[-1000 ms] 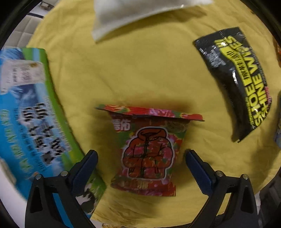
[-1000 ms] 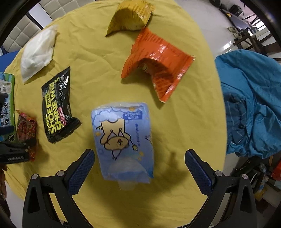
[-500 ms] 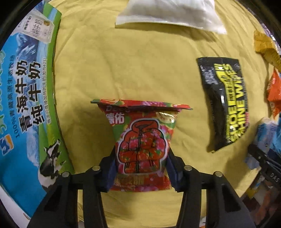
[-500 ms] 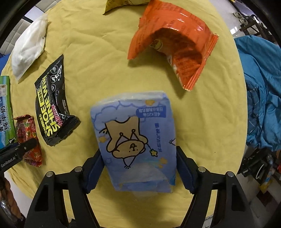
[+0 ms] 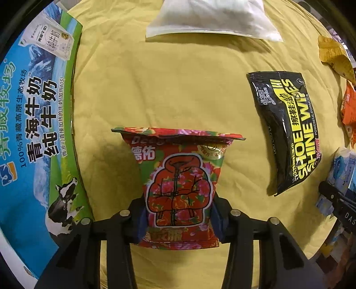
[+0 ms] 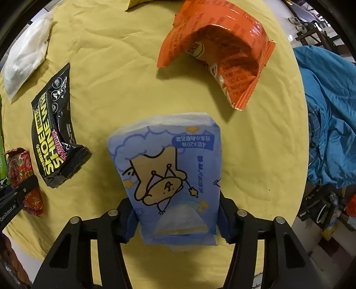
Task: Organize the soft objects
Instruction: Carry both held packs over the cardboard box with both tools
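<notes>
My left gripper (image 5: pixel 178 216) is shut on a red floral snack packet (image 5: pixel 178 177), its jaws squeezing the packet's lower sides above the yellow tablecloth (image 5: pixel 178 89). My right gripper (image 6: pixel 176 219) is shut on a blue tissue pack with a cartoon bear (image 6: pixel 169 175), gripped at its lower end. The red packet (image 6: pixel 20 173) and left gripper also show at the left edge of the right wrist view. The tissue pack (image 5: pixel 342 175) shows at the right edge of the left wrist view.
A black shoe-shine wipes pouch (image 5: pixel 287 129) (image 6: pixel 53 131), a white bag (image 5: pixel 213 17) (image 6: pixel 26 53), an orange snack bag (image 6: pixel 222 55) and a yellow bag (image 5: pixel 333 55) lie on the round table. A blue-green milk carton box (image 5: pixel 33 122) is at left. Blue cloth (image 6: pixel 329 111) lies beyond the table's right edge.
Both grippers went from open around their packs to shut on them. Both packs now appear lifted a little and closer to the cameras.
</notes>
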`<action>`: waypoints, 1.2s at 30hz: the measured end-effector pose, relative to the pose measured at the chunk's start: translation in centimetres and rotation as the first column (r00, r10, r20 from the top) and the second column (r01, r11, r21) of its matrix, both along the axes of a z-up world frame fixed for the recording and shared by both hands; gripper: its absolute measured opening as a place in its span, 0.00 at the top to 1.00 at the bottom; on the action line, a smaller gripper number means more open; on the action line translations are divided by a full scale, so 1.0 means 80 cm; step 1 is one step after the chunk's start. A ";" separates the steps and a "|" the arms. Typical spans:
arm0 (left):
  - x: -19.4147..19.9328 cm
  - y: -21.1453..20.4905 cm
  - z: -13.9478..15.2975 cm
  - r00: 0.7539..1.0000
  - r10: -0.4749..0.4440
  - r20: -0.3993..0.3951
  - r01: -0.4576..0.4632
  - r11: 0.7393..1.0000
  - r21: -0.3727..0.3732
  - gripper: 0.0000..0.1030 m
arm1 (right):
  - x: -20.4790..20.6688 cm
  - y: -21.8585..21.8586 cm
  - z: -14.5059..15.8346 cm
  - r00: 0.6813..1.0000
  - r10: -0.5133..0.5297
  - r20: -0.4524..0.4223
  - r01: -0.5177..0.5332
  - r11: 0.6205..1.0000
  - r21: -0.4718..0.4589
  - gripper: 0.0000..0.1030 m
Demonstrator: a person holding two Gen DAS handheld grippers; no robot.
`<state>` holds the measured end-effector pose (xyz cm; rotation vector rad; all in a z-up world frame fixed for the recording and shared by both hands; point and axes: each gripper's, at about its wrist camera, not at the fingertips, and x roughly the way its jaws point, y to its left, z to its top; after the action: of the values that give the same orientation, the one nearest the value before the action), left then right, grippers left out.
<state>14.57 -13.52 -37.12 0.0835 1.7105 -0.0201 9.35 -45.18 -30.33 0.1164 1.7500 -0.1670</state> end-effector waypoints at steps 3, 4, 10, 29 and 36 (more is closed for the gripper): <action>-0.004 -0.016 0.013 1.000 -0.011 0.010 0.011 1.000 0.009 0.59 | -0.007 0.004 -0.002 1.000 0.006 0.004 -0.006 1.000 -0.007 0.47; -0.009 -0.017 0.016 1.000 -0.013 0.015 0.012 1.000 0.011 0.59 | -0.012 0.003 -0.001 1.000 0.010 0.004 -0.010 1.000 -0.010 0.48; -0.027 -0.034 0.036 0.999 -0.019 0.031 0.019 1.000 0.009 0.60 | -0.012 0.002 0.009 1.000 0.015 0.010 -0.015 1.000 -0.016 0.53; -0.092 -0.081 0.203 0.980 -0.063 0.191 0.079 0.994 -0.077 0.60 | -0.048 0.013 0.091 0.995 0.036 0.098 -0.039 0.999 0.026 0.55; -0.102 -0.051 0.279 0.962 -0.035 0.271 0.079 0.985 -0.152 0.60 | -0.058 0.039 0.156 0.982 0.059 0.178 -0.072 0.995 0.067 0.56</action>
<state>6.41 -17.62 -14.83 0.0135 1.4296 -0.1830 4.69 -42.07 -17.81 0.1228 1.5821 -0.0431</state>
